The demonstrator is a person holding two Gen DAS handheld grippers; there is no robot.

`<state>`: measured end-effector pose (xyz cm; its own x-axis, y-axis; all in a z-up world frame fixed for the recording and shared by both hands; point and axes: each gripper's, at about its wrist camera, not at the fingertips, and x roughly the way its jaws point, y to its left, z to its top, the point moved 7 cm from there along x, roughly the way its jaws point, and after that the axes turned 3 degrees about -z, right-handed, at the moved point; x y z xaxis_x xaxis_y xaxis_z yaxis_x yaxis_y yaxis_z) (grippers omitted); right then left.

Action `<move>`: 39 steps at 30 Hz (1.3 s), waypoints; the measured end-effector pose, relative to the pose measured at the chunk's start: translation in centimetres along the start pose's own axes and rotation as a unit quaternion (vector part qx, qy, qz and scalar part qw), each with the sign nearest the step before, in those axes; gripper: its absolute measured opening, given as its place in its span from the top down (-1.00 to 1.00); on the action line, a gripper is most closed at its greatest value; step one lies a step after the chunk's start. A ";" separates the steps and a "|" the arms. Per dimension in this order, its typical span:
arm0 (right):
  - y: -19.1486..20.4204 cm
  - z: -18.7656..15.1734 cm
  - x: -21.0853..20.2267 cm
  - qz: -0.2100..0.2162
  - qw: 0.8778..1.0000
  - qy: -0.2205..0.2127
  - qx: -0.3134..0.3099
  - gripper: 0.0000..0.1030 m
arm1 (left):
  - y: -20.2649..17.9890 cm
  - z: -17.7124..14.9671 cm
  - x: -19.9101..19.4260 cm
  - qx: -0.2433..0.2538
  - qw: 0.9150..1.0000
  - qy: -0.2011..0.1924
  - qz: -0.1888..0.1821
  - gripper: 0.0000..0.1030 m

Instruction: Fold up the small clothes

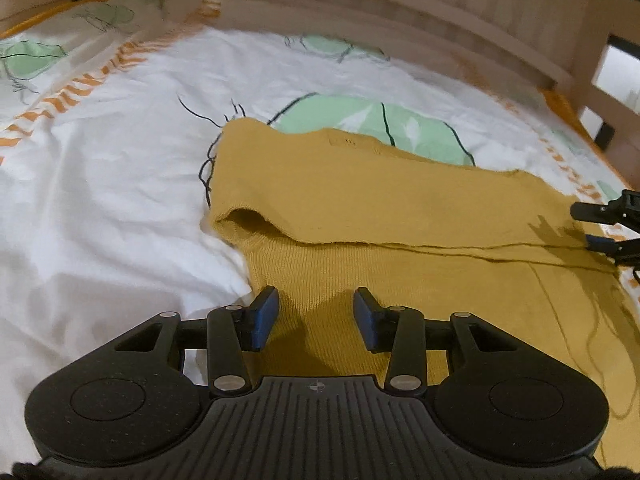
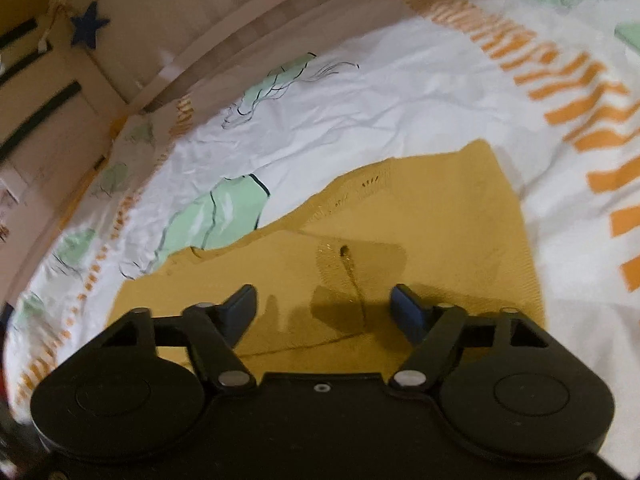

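A mustard-yellow knit garment (image 1: 360, 208) lies partly folded on the white bedsheet (image 1: 100, 200), with one layer lapped over the ribbed part. My left gripper (image 1: 316, 316) is open and empty, just above the garment's ribbed near edge. The right gripper's fingertips show at the right edge of the left wrist view (image 1: 608, 224), over the garment's right end. In the right wrist view the garment (image 2: 420, 232) fills the middle, and my right gripper (image 2: 324, 312) is open and empty above it.
The sheet (image 2: 360, 120) has green leaf prints and orange striped bands. A wooden bed rail (image 1: 400, 20) runs along the far side. A crumpled pillow (image 1: 116, 12) lies at the far left. A blue star (image 2: 89, 24) hangs on the wooden frame.
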<state>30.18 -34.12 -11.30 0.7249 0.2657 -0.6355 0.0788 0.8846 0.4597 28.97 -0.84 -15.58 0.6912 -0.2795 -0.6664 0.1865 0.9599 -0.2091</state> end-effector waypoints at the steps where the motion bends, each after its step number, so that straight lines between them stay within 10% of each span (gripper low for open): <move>1: 0.0 0.1 0.1 0.010 1.000 0.001 0.008 -0.26 | -0.1 -0.2 -0.1 0.002 1.000 -0.009 0.003 0.21; 9: 1.1 0.6 1.5 0.014 1.000 0.023 0.013 0.66 | -0.4 -0.6 0.0 0.019 0.999 -0.026 0.013 0.20; 15: 4.9 3.5 -2.8 0.014 0.996 -0.021 -0.084 0.70 | -0.3 -0.8 0.2 0.018 0.999 -0.027 0.011 0.20; 19: 3.2 5.1 -4.7 -0.058 0.989 -0.046 -0.126 0.70 | -0.2 -0.9 0.2 0.017 0.999 -0.029 0.011 0.20; 30: -2.3 1.2 -0.8 -0.162 0.975 0.012 -0.151 0.58 | -0.2 -1.0 0.2 0.017 0.999 -0.029 0.010 0.20; 39: -1.4 2.0 -1.9 -0.107 0.986 -0.038 -0.120 0.48 | -0.1 -0.8 0.2 0.019 0.999 -0.030 0.012 0.19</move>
<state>30.07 -36.66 -9.49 0.7587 0.0426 -0.6500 0.0775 0.9849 0.1551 28.49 -1.05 -16.28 0.7365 -0.2559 -0.6262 0.1948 0.9667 -0.1660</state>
